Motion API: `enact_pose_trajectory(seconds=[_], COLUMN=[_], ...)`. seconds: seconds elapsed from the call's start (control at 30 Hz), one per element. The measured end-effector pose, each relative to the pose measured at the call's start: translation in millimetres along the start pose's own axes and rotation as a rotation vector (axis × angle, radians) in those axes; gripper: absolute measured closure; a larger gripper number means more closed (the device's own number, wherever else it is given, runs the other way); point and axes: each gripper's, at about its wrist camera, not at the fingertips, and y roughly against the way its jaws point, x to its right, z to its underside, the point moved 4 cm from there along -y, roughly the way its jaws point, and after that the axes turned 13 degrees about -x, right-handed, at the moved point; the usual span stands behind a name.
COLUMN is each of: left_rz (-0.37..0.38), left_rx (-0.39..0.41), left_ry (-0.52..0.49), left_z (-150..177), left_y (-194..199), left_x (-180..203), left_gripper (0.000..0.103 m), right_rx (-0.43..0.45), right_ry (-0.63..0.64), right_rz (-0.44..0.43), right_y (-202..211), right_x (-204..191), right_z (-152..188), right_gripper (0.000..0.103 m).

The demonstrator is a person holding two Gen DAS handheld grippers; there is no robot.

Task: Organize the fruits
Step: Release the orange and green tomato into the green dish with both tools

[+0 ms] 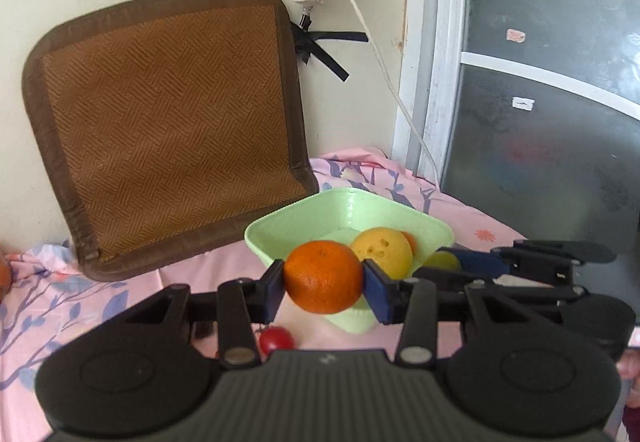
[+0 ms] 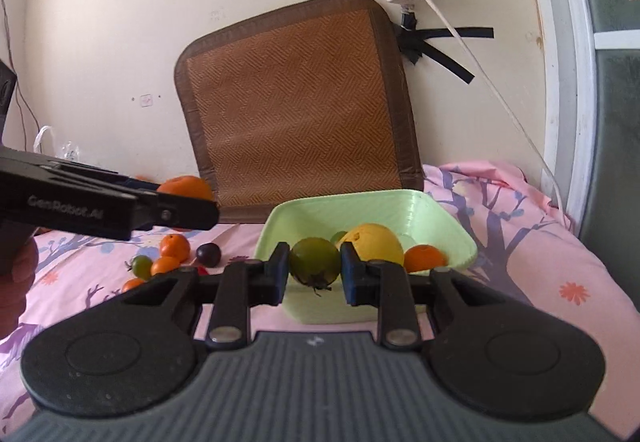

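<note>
My left gripper [image 1: 323, 282] is shut on an orange tangerine [image 1: 323, 276] and holds it in the air just before the near corner of the light green square bowl [image 1: 280, 219]. The bowl holds a yellow lemon [image 1: 384, 248] and a small orange [image 1: 410, 240]. My right gripper [image 2: 314, 268] is shut on a green tomato [image 2: 314, 260] at the near rim of the same bowl [image 2: 440, 209], which shows the lemon [image 2: 376, 242] and an orange [image 2: 424, 258]. The left gripper with its tangerine [image 2: 186, 187] also shows at the left of the right wrist view.
Loose fruits lie on the pink flowered cloth [image 2: 540, 262] left of the bowl: small oranges [image 2: 175, 246], a dark plum [image 2: 209, 254], a green tomato [image 2: 141, 266]. A red cherry tomato [image 1: 277, 338] lies below my left gripper. A brown woven cushion [image 1: 168, 121] leans on the wall behind.
</note>
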Motion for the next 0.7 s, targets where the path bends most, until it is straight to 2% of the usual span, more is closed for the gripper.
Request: enact_pose_trajectory(seconds=[0.13, 0.3, 0.33, 0.37, 0.4, 0.53, 0.7], left_rz=[-0.009, -0.005, -0.002, -0.003, -0.009, -0.006, -0.015], left_rx=[-0.039, -0.104, -0.103, -0.097, -0.09, -0.059, 0.045], left_ry=[0.005, 0.008, 0.0, -0.007, -0.009, 0.029, 0.19], left_z=[-18.7, -19.7, -18.9, -18.5, -18.3, -19.7, -2.2], left_y=[-40.6, -74.9, -78.4, -79.0, -78.4, -62.1, -1.9], left_x=[-1.6, -0.8, -0.6, 0.5, 1.1, -8.4, -58.9], left_gripper=[0.062, 0.061, 0.06, 0.056, 0.054, 0.052, 0.051], right_rx=[-0.008, 0.009, 0.012, 0.019, 0.027, 0.058, 0.115], right_ry=[0.002, 0.009, 0.012, 0.005, -0.004, -0.034, -0.091], right_rz=[0.017, 0.023, 0.021, 0.023, 0.02, 0.018, 0.052], right_y=[-15.0, -20.2, -19.6, -18.7, -18.6, -12.8, 0.3], right_x=[3.9, 5.7, 6.3, 7.4, 10.0, 15.3, 25.8], right_z=[-1.5, 0.5, 0.4, 0.7, 0.3, 0.8, 3.3], right_gripper=[0.073, 0.071, 0.069, 0.063, 0.058, 0.057, 0.057])
